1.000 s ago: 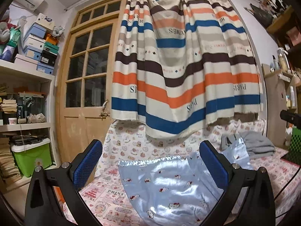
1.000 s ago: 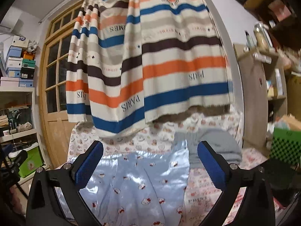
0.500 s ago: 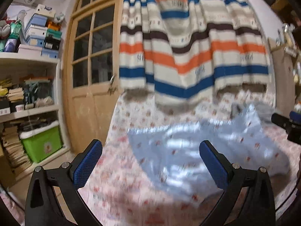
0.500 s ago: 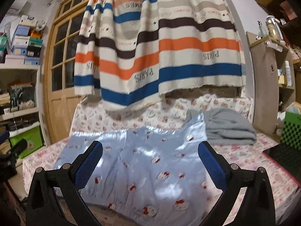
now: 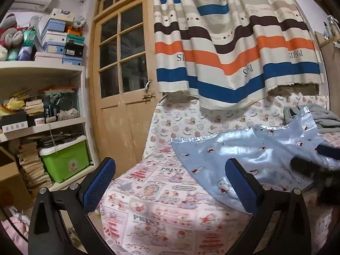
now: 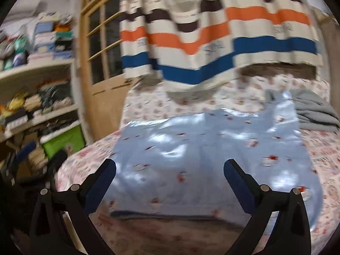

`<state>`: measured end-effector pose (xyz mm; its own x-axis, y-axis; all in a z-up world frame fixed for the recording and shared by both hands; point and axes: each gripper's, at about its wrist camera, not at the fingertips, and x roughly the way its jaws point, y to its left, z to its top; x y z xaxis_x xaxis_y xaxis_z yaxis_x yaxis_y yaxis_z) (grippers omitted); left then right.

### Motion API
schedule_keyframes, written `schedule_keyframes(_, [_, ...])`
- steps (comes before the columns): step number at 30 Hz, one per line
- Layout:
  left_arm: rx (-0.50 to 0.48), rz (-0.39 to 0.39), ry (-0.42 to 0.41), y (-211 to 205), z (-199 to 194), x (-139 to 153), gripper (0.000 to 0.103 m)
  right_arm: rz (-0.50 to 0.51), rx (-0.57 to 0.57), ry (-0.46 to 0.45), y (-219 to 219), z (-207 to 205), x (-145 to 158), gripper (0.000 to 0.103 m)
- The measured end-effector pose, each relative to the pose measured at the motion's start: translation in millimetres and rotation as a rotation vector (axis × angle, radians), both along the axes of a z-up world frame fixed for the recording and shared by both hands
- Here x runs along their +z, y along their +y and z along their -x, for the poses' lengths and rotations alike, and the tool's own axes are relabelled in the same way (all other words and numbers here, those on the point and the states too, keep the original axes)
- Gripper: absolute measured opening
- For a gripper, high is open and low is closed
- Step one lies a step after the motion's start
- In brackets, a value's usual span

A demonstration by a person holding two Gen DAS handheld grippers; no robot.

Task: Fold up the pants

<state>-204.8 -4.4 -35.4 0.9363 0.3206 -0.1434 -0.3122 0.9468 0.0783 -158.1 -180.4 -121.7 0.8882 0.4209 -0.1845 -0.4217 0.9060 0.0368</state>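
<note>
Pants (image 6: 212,148) now lie spread nearer both grippers' parted fingers (image 5: 99,182).

pants (image 6: 212,148): now spread flat on bed | both tools: lowered, left swung leftward

Dim; right view (perhaps motion) blurred

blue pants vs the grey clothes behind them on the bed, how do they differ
The blue pants are shiny, printed with small cartoon figures and spread out flat; the grey clothes are matte, plain and lie in a folded heap. The pants cover far more of the bed. Both rest on the patterned bedsheet.
</note>
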Motion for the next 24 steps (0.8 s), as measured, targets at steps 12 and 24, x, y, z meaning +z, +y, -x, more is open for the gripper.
schedule_keyframes(12, [0.097,0.086,-0.023,45.5,6.7,-4.3,0.102,0.124,0.134,-0.019,51.2,9.7,-32.9,0.075])
schedule_keyframes(24, [0.115,0.085,-0.022,52.5,4.8,-7.6,0.102,0.261,0.168,0.041,73.2,4.8,-45.3,0.037])
